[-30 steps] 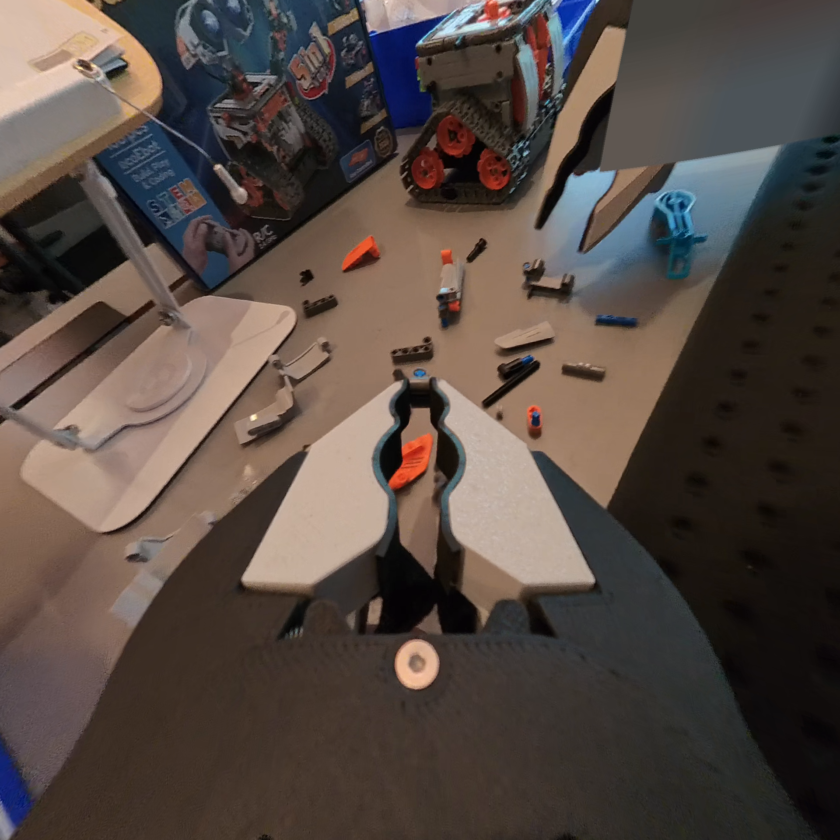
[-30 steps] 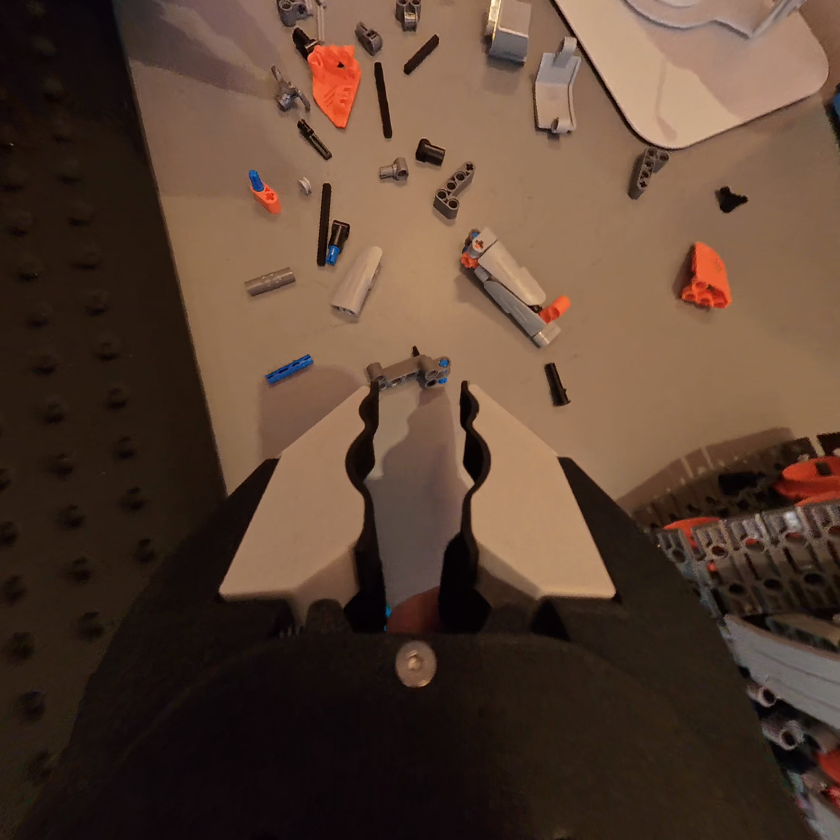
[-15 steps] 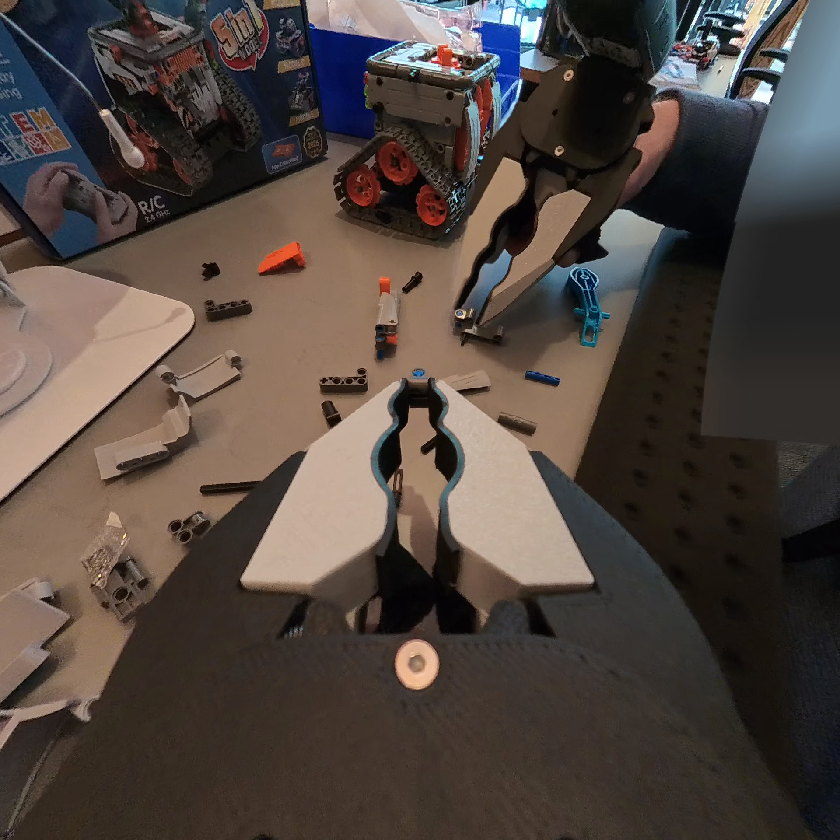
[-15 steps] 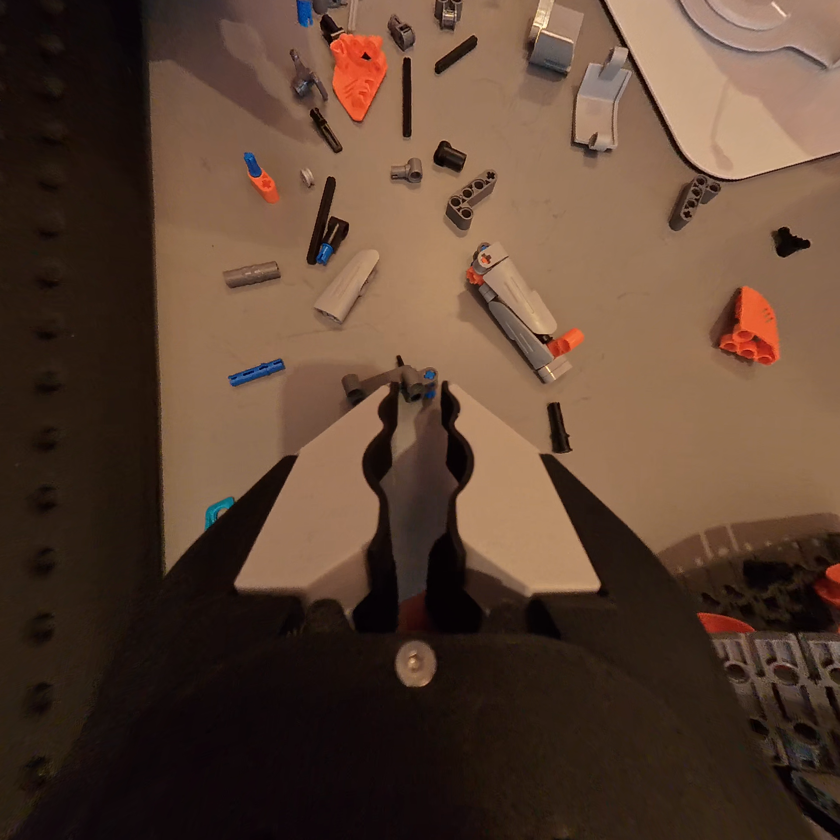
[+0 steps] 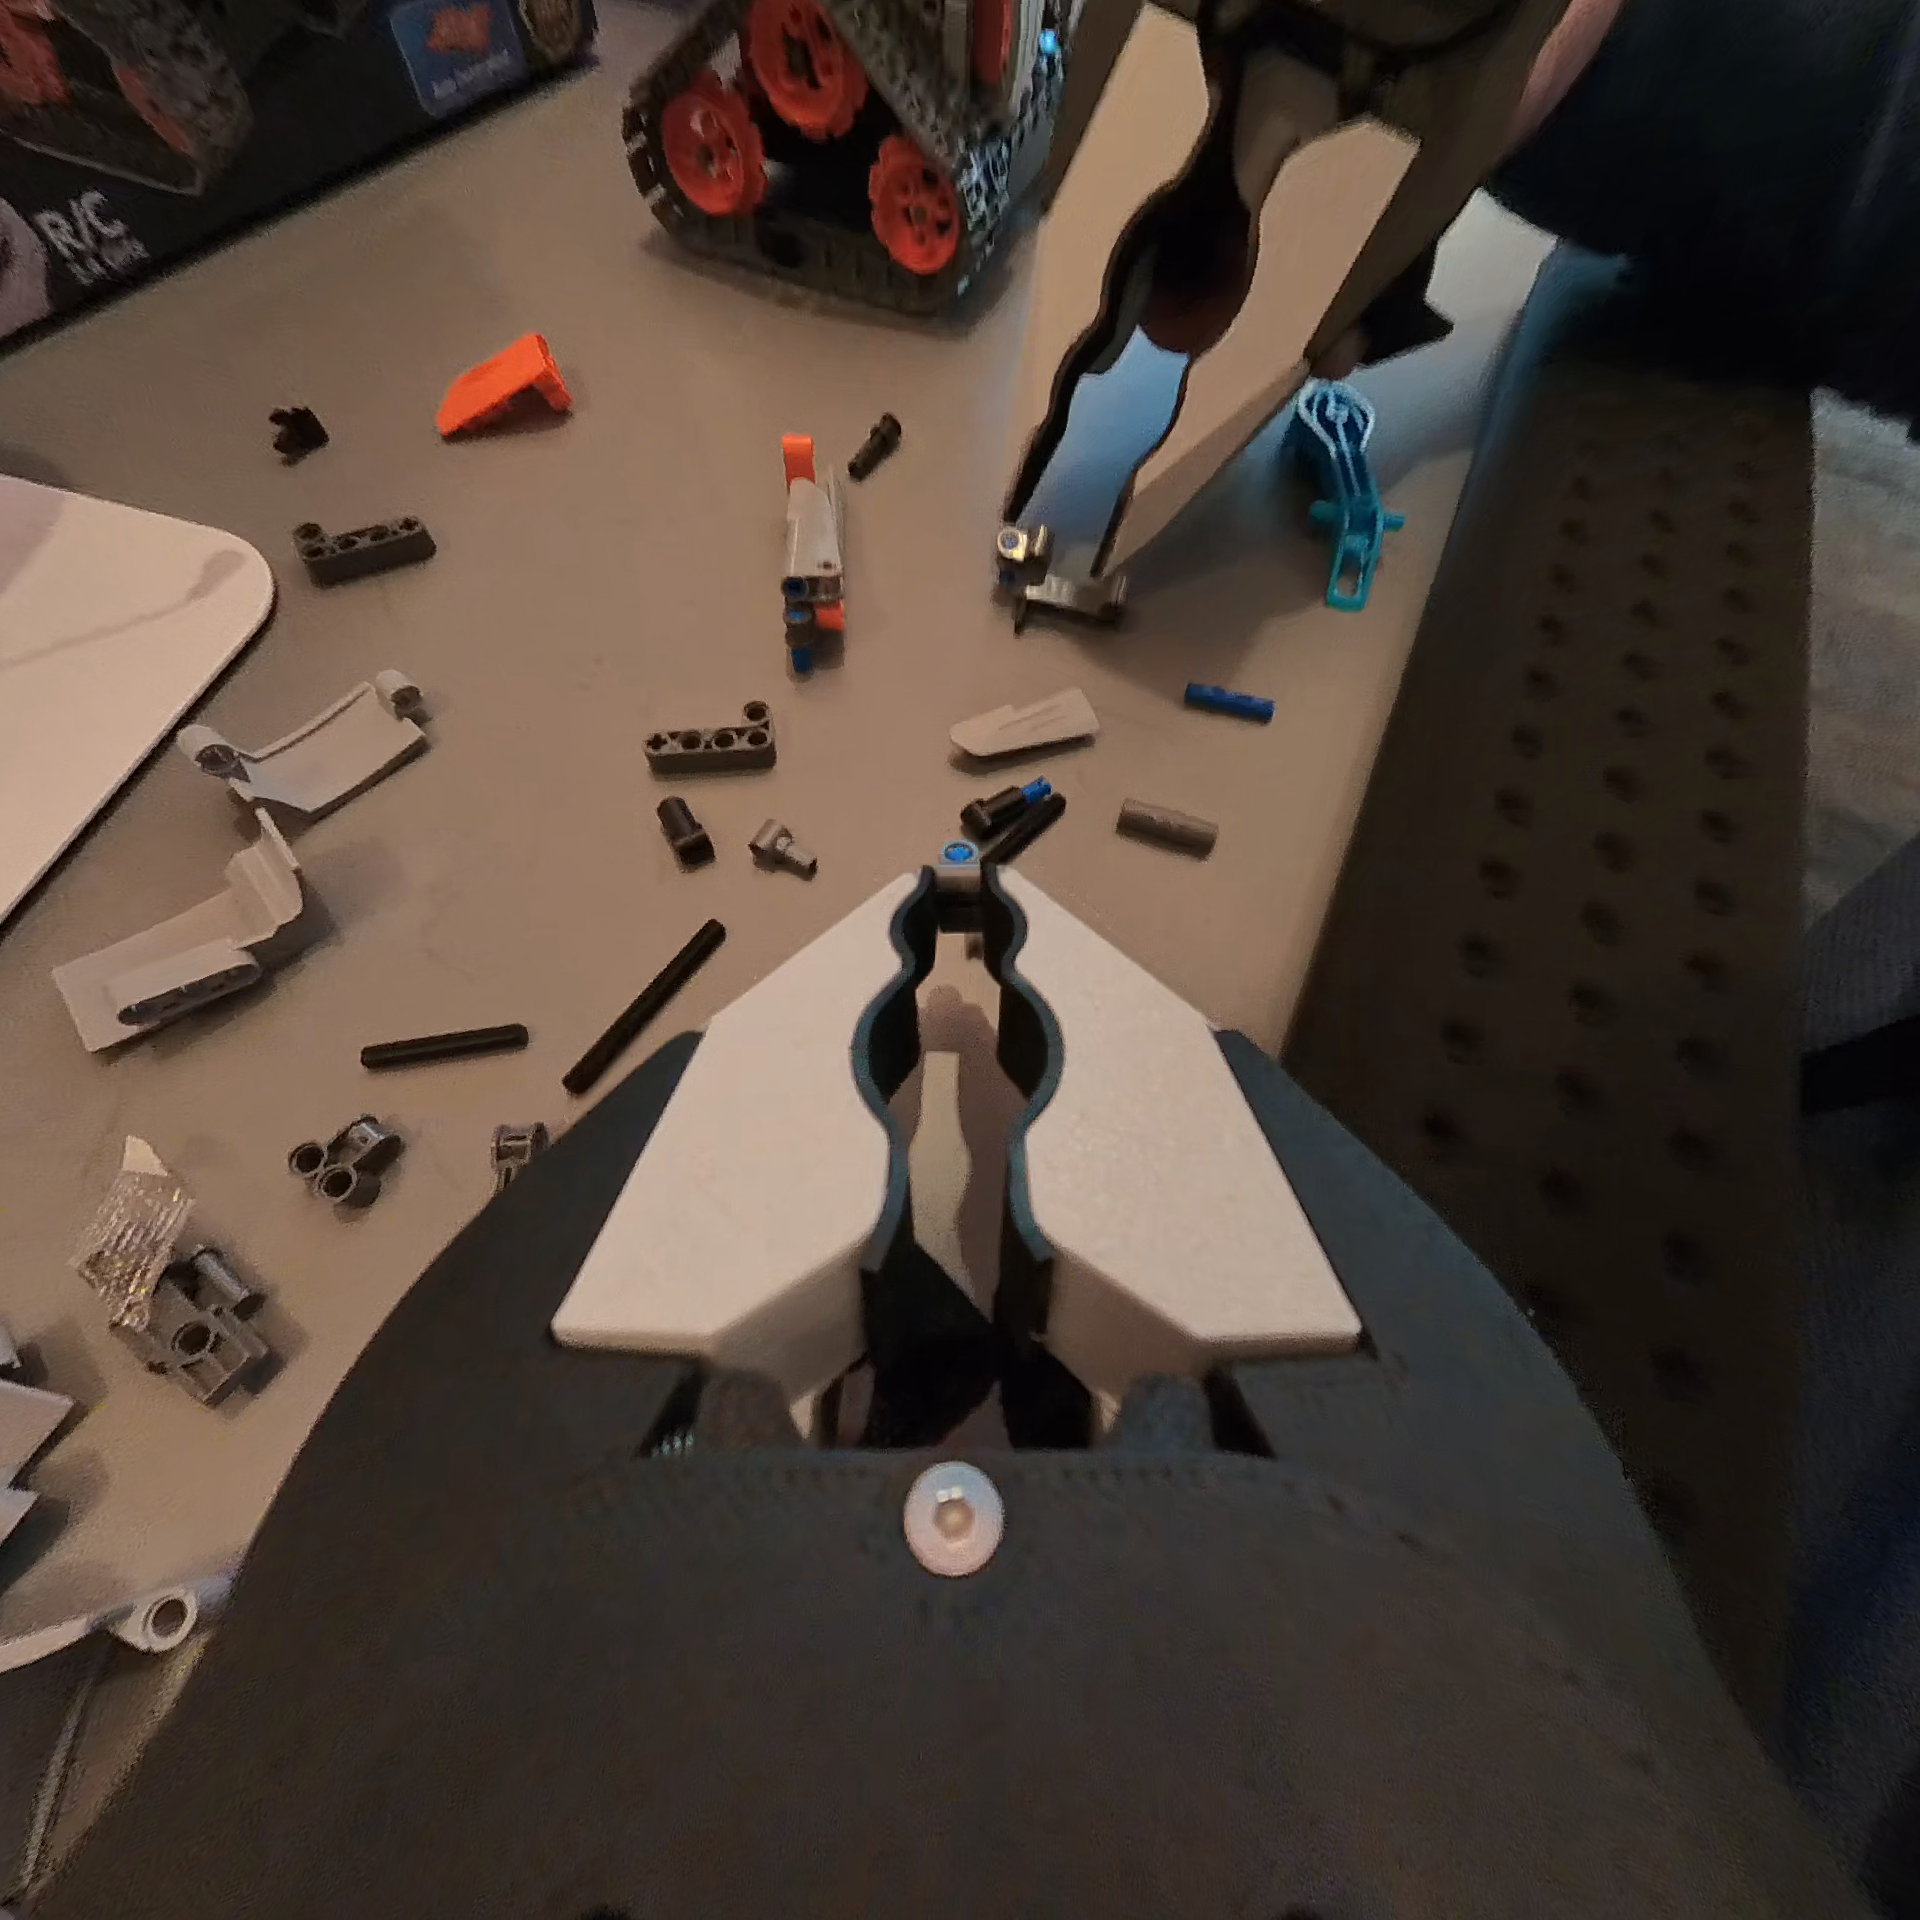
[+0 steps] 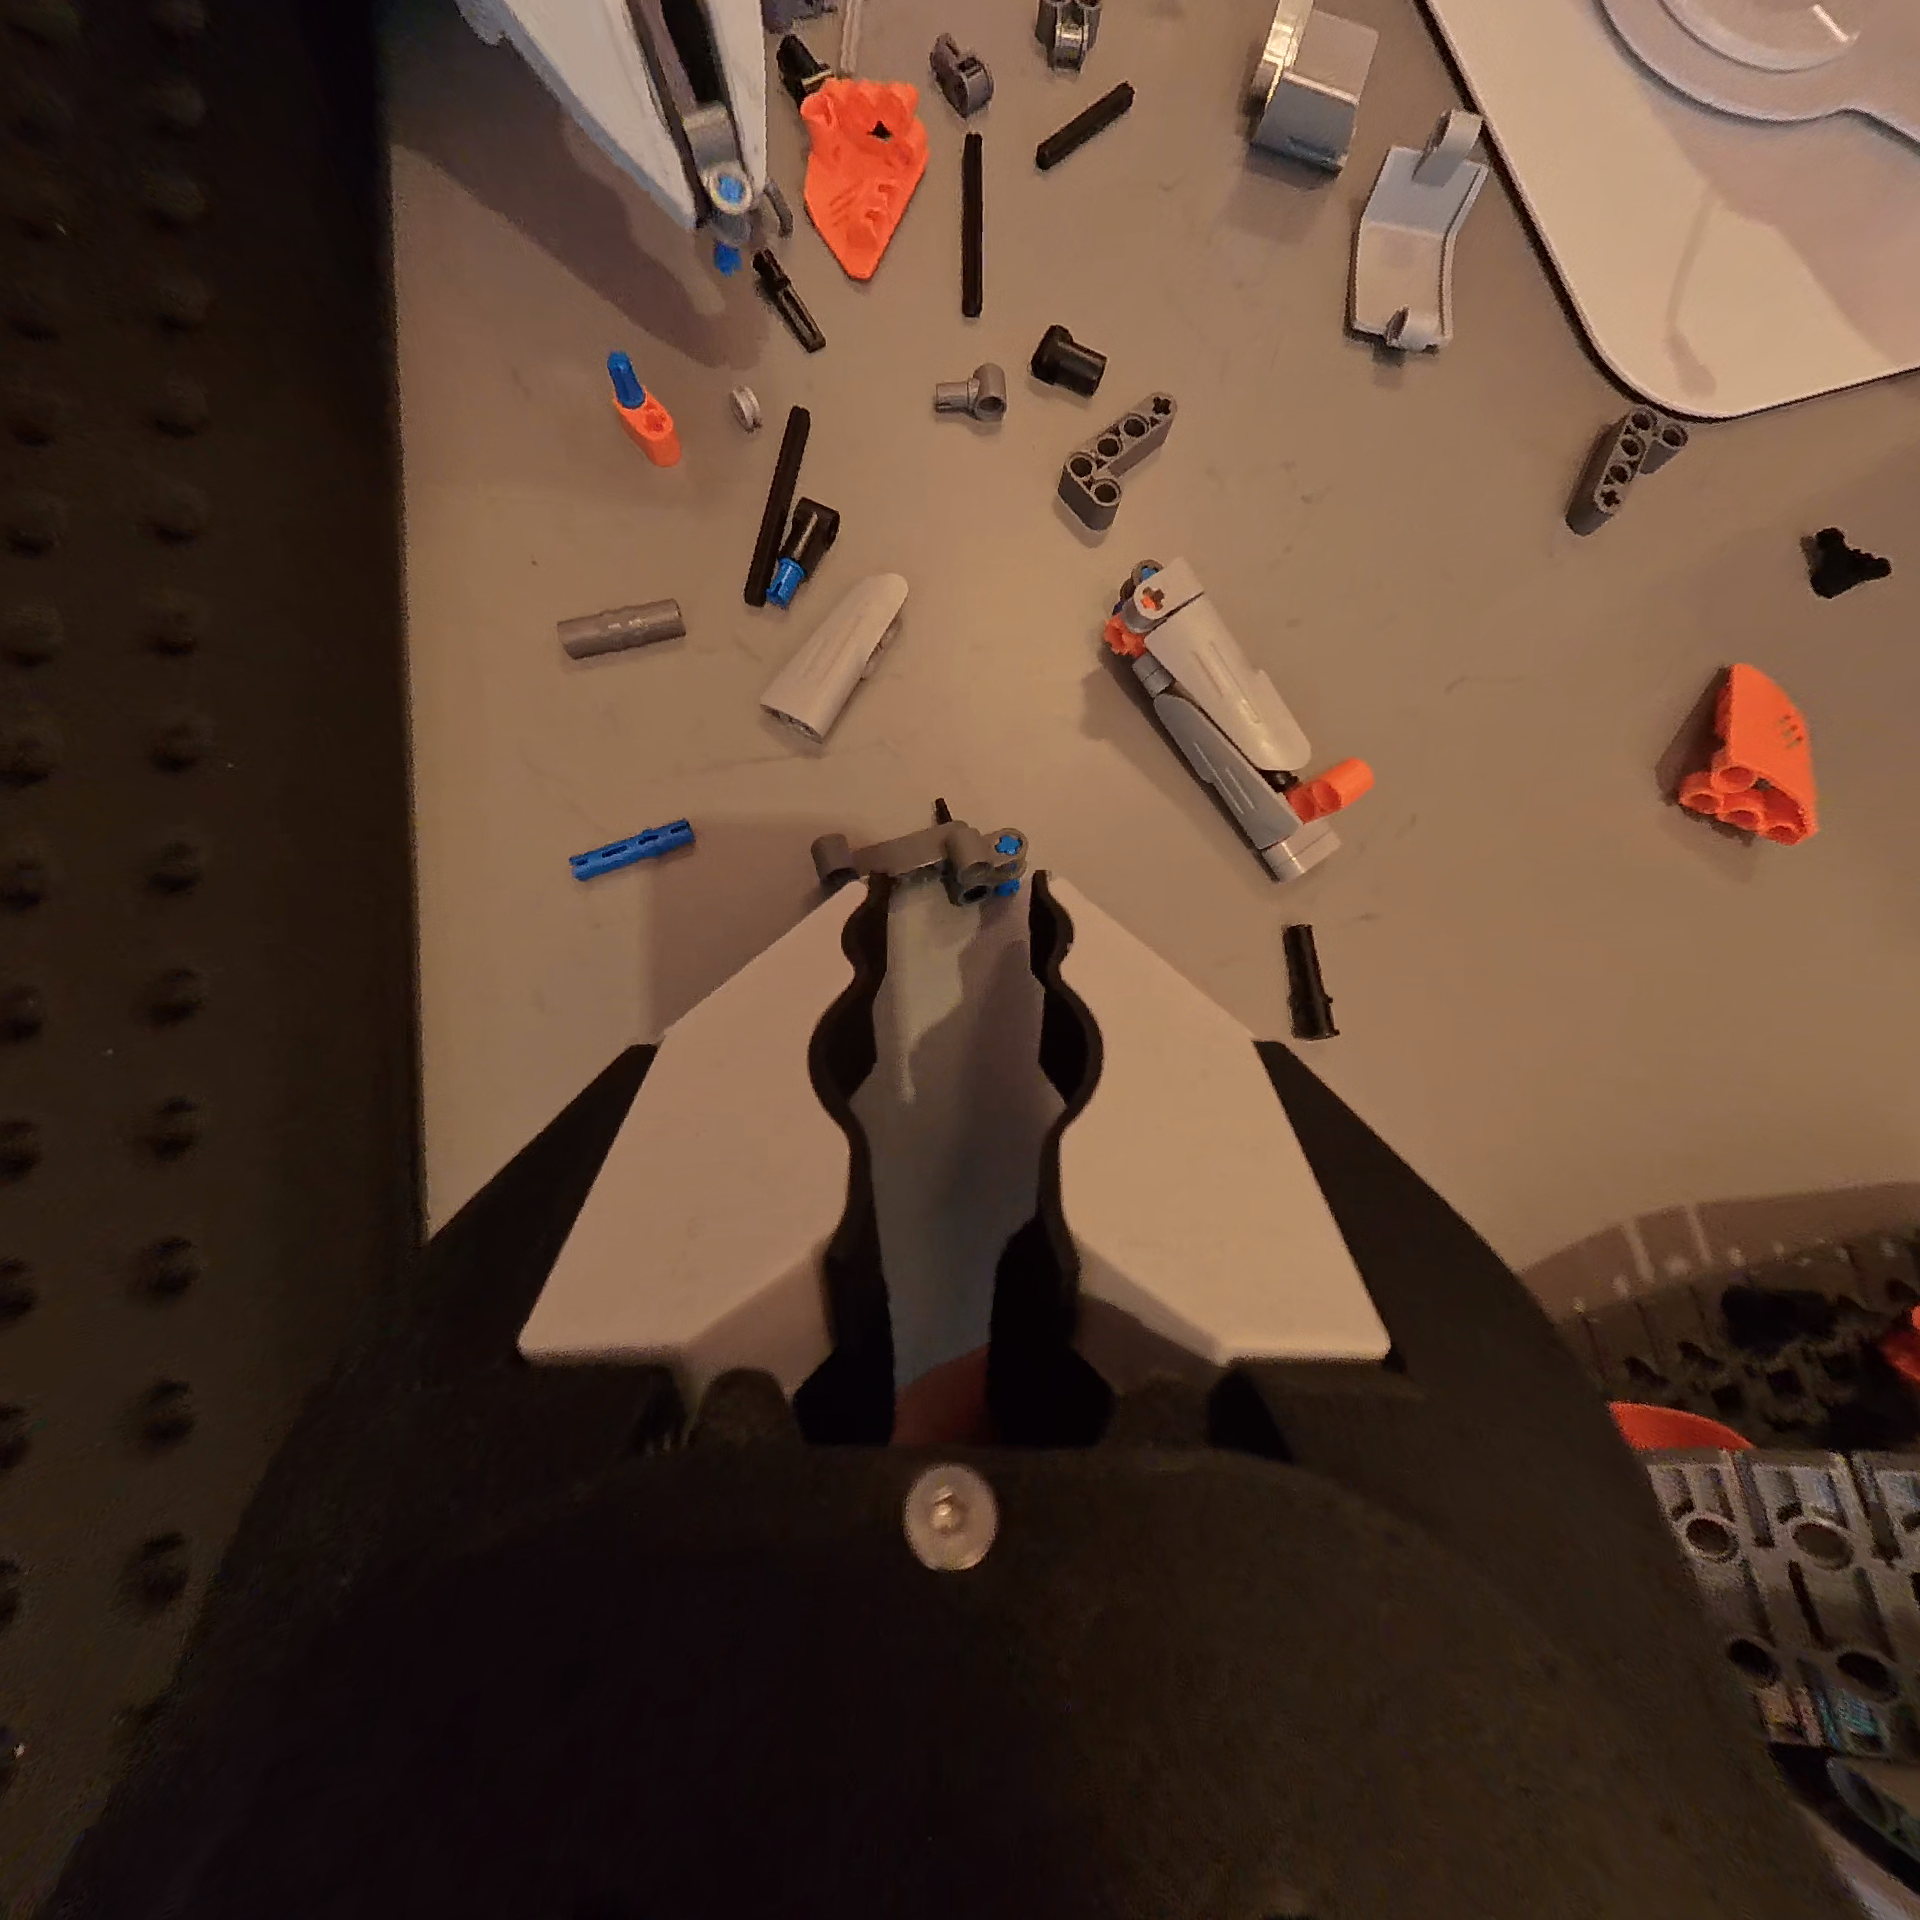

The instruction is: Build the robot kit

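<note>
Left gripper [image 5: 956,881] pressed together at the tips on a small grey connector [image 5: 954,858] with a blue pin in its end, held clear of the grey table [image 5: 582,260]; seen in the right wrist view as pale fingers coming in at the top, the same connector [image 6: 724,177] nipped at the very end

Right gripper [image 6: 956,883] spread, tips down near the table, with a grey link piece [image 6: 904,850] lying crosswise just ahead of both tips; from the left wrist view, one end of that link [image 5: 1023,542] right against the fingertip, though whether actually touching cannot be told

Between the two grippers: pale grey fairing [image 6: 836,655], short grey tube [image 6: 620,628], black axle [image 6: 777,504]. Blue pin [image 6: 631,850] just beside the right gripper, toward the table edge

Table edge close along that side, dark studded mat [image 6: 187,727] beyond it, teal piece [image 5: 1345,499] near the rim. On the opposite side of the right gripper, a grey-and-orange assembly [image 6: 1216,707], then an orange wedge [image 6: 1751,758] well apart. Tracked toy vehicle [image 5: 831,156] behind the right gripper; white base plate [image 5: 104,644] off to the far side. Barest stretch of table between the assembly and the wedge
</note>
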Demonstrator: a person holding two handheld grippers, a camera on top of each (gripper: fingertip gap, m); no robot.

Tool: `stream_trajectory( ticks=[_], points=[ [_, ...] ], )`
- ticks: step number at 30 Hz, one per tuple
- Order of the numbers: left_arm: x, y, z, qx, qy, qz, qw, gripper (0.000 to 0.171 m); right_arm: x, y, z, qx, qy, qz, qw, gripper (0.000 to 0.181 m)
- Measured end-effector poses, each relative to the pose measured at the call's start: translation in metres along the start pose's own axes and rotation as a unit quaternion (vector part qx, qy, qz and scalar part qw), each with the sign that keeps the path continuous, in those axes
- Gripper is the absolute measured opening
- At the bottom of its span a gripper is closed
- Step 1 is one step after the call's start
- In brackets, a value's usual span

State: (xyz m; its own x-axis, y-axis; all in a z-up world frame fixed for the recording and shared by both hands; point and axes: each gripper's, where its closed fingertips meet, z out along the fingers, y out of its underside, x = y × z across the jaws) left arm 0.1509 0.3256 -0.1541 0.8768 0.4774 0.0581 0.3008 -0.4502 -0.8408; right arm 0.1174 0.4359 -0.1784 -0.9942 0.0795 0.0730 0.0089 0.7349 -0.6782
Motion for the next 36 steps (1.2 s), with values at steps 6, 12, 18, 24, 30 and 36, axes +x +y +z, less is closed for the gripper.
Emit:
stream_trajectory(
  ticks=[6,12,18,24,30,36],
  points=[
    [0.002,0.03,0.007,-0.094,-0.004,0.046,0.995,0.006,-0.001,0.002,0.002,-0.003,0.0,-0.005,1.0,0.025],
    [0.006,0.024,0.001,-0.083,-0.017,0.092,0.992,0.024,0.001,0.003,0.001,0.002,0.001,-0.004,1.0,0.024],
    [0.022,0.03,0.006,-0.105,0.003,0.141,0.985,0.019,0.0,0.002,0.001,0.005,0.0,-0.007,1.0,0.024],
    [0.024,0.028,0.016,-0.105,0.002,0.149,0.983,0.005,-0.002,0.0,-0.001,0.009,0.001,-0.008,1.0,0.024],
    [0.019,0.019,0.014,-0.08,-0.012,0.143,0.986,0.004,0.001,-0.003,-0.005,0.018,0.011,-0.007,1.0,0.023],
    [0.016,0.01,0.01,-0.051,-0.012,0.12,0.991,0.003,0.002,-0.004,-0.007,0.02,0.016,-0.009,1.0,0.025]
  ],
)
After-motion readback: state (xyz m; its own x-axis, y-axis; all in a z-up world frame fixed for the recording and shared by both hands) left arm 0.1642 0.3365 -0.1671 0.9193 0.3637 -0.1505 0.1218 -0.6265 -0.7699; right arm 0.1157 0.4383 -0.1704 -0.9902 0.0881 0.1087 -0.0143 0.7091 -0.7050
